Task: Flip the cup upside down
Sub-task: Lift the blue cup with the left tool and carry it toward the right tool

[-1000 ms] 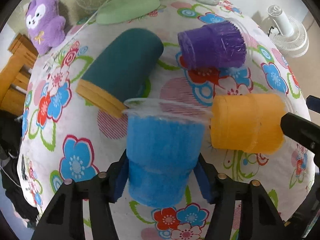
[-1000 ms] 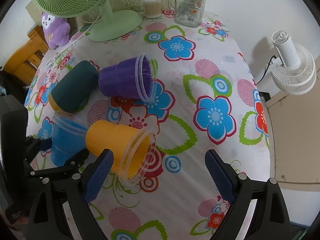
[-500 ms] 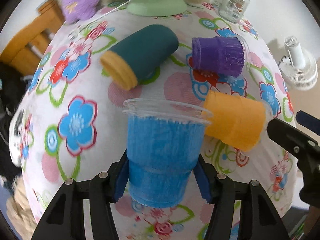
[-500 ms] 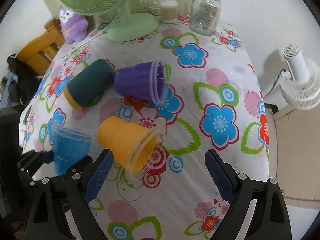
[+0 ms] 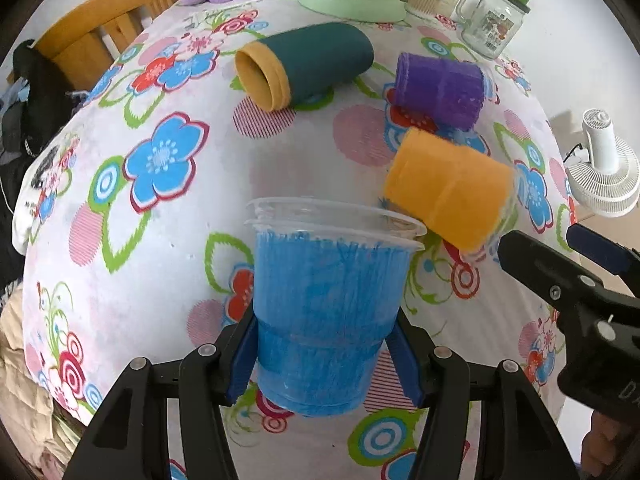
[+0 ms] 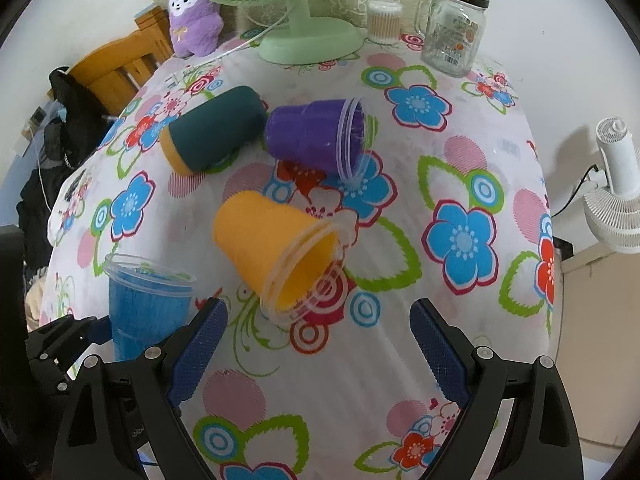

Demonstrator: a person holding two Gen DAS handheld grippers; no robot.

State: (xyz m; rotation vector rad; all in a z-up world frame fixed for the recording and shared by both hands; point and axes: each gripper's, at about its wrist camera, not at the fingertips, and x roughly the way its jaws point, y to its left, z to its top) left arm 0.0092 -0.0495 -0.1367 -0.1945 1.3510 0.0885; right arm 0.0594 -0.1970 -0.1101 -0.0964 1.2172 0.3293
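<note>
My left gripper [image 5: 324, 360] is shut on a blue plastic cup [image 5: 328, 308] near its base. The cup is held upright, rim up, above the flowered tablecloth [image 5: 160, 240]. It also shows at the lower left of the right wrist view [image 6: 146, 308]. An orange cup [image 6: 276, 252] lies on its side with its mouth toward my right gripper [image 6: 318, 354], which is open and empty just in front of it. A purple cup [image 6: 316, 138] and a dark teal cup [image 6: 212, 134] lie on their sides farther back.
A green desk fan [image 6: 308, 36], a glass jar with a green lid [image 6: 454, 34], a cotton swab tub [image 6: 384, 22] and a purple plush toy [image 6: 194, 18] stand at the table's far edge. A wooden chair [image 6: 116, 68] is at left, a white fan [image 6: 616, 196] at right.
My left gripper has lifted the blue cup up and back from the table, so more of the table shows. My right gripper has drawn back slightly and stays open.
</note>
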